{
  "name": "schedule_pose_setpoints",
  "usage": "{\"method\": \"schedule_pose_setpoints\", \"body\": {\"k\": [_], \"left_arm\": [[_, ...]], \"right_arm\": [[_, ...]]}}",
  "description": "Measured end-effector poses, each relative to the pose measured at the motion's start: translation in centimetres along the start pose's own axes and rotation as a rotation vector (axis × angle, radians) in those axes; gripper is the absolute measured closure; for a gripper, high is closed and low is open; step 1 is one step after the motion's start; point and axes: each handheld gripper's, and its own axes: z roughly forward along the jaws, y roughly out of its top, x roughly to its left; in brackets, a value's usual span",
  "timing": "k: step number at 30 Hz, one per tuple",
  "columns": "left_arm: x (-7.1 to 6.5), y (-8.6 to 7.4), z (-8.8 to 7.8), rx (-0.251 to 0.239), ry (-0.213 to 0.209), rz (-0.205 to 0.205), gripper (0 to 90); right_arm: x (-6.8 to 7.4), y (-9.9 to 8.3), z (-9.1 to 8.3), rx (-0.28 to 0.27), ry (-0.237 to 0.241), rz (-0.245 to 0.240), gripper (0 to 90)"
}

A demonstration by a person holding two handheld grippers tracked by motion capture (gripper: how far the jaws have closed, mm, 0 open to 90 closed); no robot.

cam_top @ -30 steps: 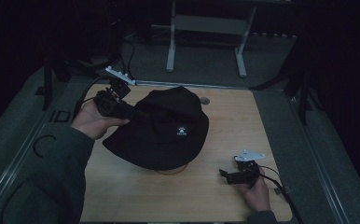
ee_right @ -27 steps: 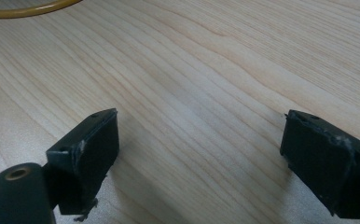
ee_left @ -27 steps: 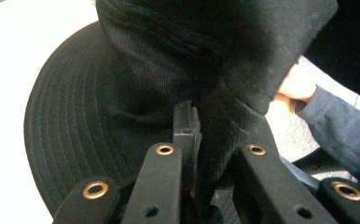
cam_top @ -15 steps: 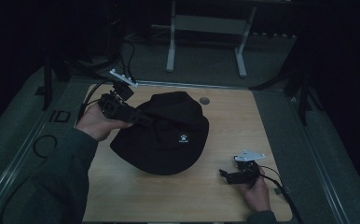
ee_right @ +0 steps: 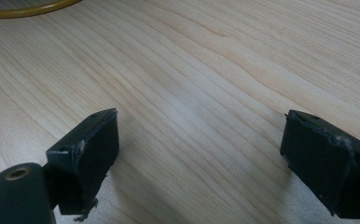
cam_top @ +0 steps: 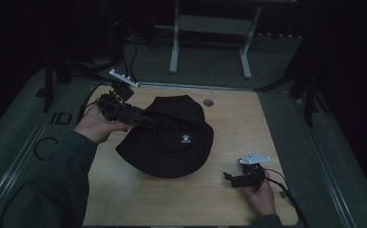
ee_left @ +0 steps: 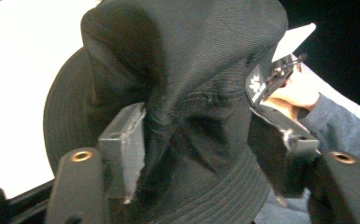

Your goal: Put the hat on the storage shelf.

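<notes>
Hat (ee_left: 201,116) btwn L gripper (ee_left: 206,154) jaws

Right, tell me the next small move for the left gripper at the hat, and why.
Probably draw the left gripper back off the black bucket hat. Its jaws have just been opening and stand wide, though the crown's fabric is between them, bunched against one pad. The hat lies flat on the wooden table, and the right gripper rests open, apart from it.
</notes>
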Motion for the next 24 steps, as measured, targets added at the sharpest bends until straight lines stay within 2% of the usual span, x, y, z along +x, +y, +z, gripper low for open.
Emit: {"method": "schedule_pose_setpoints", "body": {"k": [3, 11, 12, 13, 24], "left_arm": [[-0.03, 0.02, -0.14, -0.001, 0.017, -0.002, 28.5], [0.04, -0.01, -0.31, -0.002, 0.049, -0.011, 18.9], [0.07, -0.04, -0.35, -0.002, 0.064, -0.015, 18.9], [0.06, -0.06, -0.38, -0.001, 0.07, -0.017, 15.1], [-0.18, -0.25, -0.82, -0.015, 0.089, -0.005, 14.6]], "right_arm": [[0.0, 0.0, 0.0, 0.0, 0.0, 0.0, 11.4], [0.0, 0.0, 0.0, 0.0, 0.0, 0.0, 11.4], [0.0, 0.0, 0.0, 0.0, 0.0, 0.0, 11.4], [0.0, 0.0, 0.0, 0.0, 0.0, 0.0, 11.4], [0.01, -0.01, -0.01, 0.0, -0.001, 0.0, 11.4]]}}
